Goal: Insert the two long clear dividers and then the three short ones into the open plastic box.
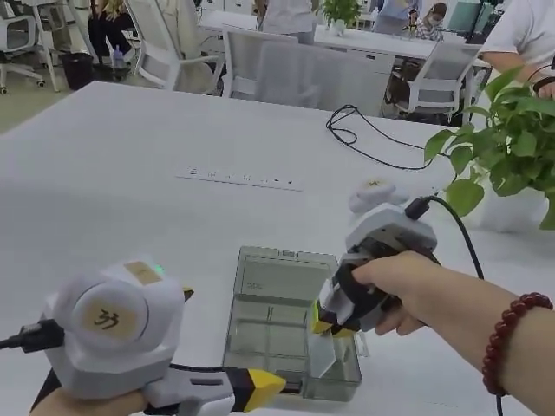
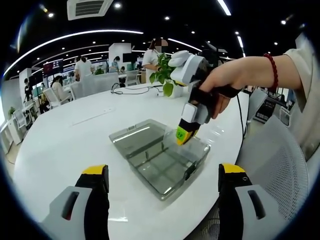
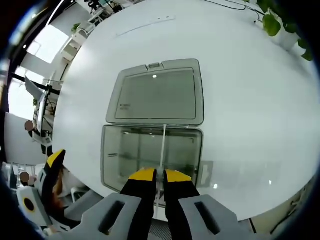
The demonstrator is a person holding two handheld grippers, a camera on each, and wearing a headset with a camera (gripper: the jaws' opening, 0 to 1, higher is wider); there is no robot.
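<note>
The clear plastic box (image 1: 260, 334) lies open on the white table, its lid (image 1: 286, 279) folded flat away from me. Faint lines of clear partitions cross its inside (image 3: 135, 150). My right gripper (image 3: 160, 175) points down over the box's near right part, shut on a thin clear divider (image 3: 163, 145) seen edge-on. In the head view that gripper (image 1: 334, 328) holds the divider (image 1: 328, 355) standing in the box. My left gripper (image 2: 163, 172) is open and holds nothing, low at the box's near left corner (image 1: 260, 388). From there I see the right gripper (image 2: 184, 136) above the box (image 2: 150, 160).
A small clear piece (image 3: 205, 173) lies on the table just right of the box. A potted plant (image 1: 512, 147) and a black cable (image 1: 364, 139) sit at the far right. Chairs and people are beyond the table's far edge.
</note>
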